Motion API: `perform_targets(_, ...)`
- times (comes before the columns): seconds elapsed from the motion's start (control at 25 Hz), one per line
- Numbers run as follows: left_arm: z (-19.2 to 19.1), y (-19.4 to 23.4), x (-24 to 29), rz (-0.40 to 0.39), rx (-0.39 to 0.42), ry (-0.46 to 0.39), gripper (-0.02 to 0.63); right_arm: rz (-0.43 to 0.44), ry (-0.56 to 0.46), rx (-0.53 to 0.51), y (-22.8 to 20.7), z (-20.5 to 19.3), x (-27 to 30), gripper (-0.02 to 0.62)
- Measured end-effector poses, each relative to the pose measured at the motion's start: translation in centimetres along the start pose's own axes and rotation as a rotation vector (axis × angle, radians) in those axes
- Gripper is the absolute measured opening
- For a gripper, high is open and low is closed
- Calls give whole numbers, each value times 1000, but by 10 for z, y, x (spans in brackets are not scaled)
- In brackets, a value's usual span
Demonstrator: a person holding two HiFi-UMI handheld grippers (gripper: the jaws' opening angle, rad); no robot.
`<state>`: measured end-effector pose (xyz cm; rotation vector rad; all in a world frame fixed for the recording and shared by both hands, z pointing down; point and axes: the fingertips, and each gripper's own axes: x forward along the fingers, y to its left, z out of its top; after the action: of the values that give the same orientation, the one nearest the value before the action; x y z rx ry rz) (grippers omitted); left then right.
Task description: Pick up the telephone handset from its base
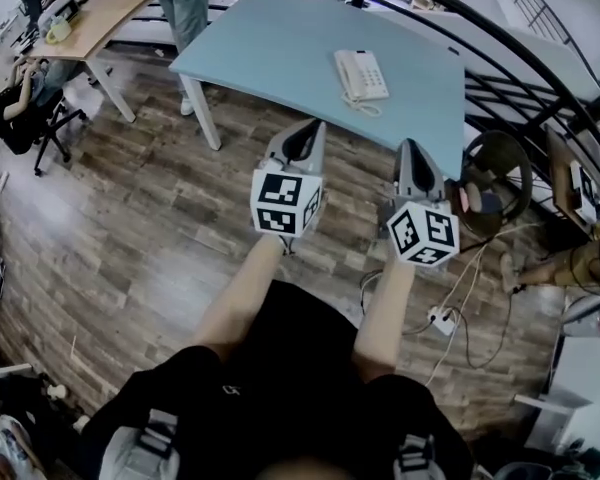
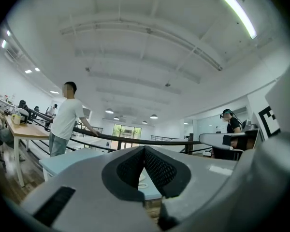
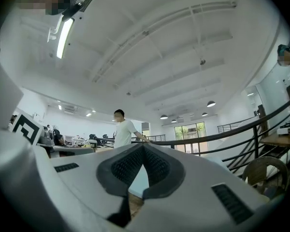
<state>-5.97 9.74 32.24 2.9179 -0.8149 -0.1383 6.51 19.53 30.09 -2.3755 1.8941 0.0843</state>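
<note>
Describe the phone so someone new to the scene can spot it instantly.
Find the big light-blue table in the upper middle of the head view. Toward its right end lies a white desk phone, with the handset resting on its left side. Nothing else shows on that table, unlike the cluttered wooden desk further left.

White handset [image 1: 346, 76] sits cradled on its base [image 1: 371, 72] — flat on blue table [image 1: 280, 48]

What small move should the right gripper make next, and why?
Probably carry the right gripper forward toward the white telephone, opening its jaws on the way. It and the left gripper hang over the wooden floor, short of the light blue table, both shut and empty, while the handset lies on the telephone.
</note>
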Motion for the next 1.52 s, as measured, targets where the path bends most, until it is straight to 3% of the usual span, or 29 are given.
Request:
perform_targets(0.36,5,15,35,8,-9,-35,-3,46,-1,-38,-7,2,35,-7)
perform_targets(0.68,-24,38,119,-1,-28,-15,-3,40,32,-47,-53,-27,103,-6)
perform_targets(1.08,-60,131,248,78,-57,92,-3,107,91,13,-85,-83,252,-8)
perform_targets(1.32,-79,189,334,112,-58,146,-3,94,164,30,-124,-113,340,-6)
perform_targets(1.52,-94,208,385,97,-80,180,-3,89,194,35,-145,-130,395,-6)
